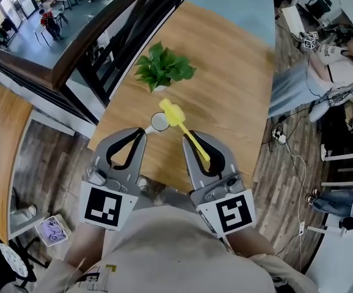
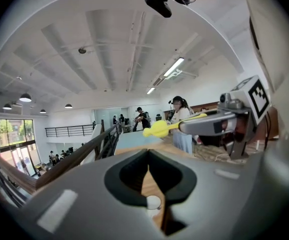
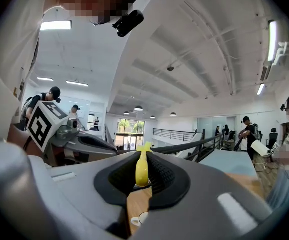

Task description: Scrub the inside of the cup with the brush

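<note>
A small white cup [image 1: 159, 122] stands on the wooden table [image 1: 237, 84], just in front of both grippers. My right gripper [image 1: 192, 140] is shut on the handle of a yellow brush [image 1: 173, 113]. The brush head pokes forward and hangs over the table right beside the cup. In the right gripper view the yellow handle [image 3: 142, 169] is pinched between the dark pads, with the cup [image 3: 139, 219] below. My left gripper [image 1: 140, 133] is shut with nothing in it, just left of the cup. The left gripper view shows the cup [image 2: 153, 202] through the gap under its closed jaws, and the brush [image 2: 159, 129] to the right.
A green potted plant [image 1: 163, 69] sits on the table beyond the cup. The table's left edge runs along a dark railing [image 1: 103, 35] over a lower floor. A seated person [image 1: 335, 60] and cables lie off the table's right side.
</note>
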Available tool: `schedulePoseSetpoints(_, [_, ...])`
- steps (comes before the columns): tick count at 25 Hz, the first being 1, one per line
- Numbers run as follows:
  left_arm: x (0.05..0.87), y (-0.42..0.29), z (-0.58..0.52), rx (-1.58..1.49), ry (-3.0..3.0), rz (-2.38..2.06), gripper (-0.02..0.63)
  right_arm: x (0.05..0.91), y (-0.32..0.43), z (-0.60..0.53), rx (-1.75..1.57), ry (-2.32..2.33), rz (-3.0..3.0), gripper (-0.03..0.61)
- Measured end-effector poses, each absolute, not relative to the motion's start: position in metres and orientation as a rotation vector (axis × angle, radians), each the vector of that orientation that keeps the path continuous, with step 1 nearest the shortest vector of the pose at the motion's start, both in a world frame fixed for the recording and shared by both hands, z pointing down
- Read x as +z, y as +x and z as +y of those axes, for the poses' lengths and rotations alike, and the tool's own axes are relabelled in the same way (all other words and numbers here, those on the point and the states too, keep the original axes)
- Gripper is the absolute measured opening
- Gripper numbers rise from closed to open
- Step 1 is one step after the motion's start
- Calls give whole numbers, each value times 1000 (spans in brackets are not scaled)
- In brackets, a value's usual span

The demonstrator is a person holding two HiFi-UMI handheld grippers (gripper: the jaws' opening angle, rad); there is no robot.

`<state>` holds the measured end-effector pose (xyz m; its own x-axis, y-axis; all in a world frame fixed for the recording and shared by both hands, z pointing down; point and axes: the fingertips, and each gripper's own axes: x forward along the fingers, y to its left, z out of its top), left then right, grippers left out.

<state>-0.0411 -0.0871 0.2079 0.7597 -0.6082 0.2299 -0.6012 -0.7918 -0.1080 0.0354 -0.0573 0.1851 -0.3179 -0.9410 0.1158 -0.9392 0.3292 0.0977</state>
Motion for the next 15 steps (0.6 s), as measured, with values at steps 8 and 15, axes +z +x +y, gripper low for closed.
schedulePoseSetpoints(8, [210, -39, -99, -395, -2877, 1073, 2, 203, 42, -76, 83, 1650, -2462, 32])
schedulePoseSetpoints(15, [229, -46, -114, -442, -2873, 1106, 8, 220, 49, -97, 147, 1591, -2412, 32])
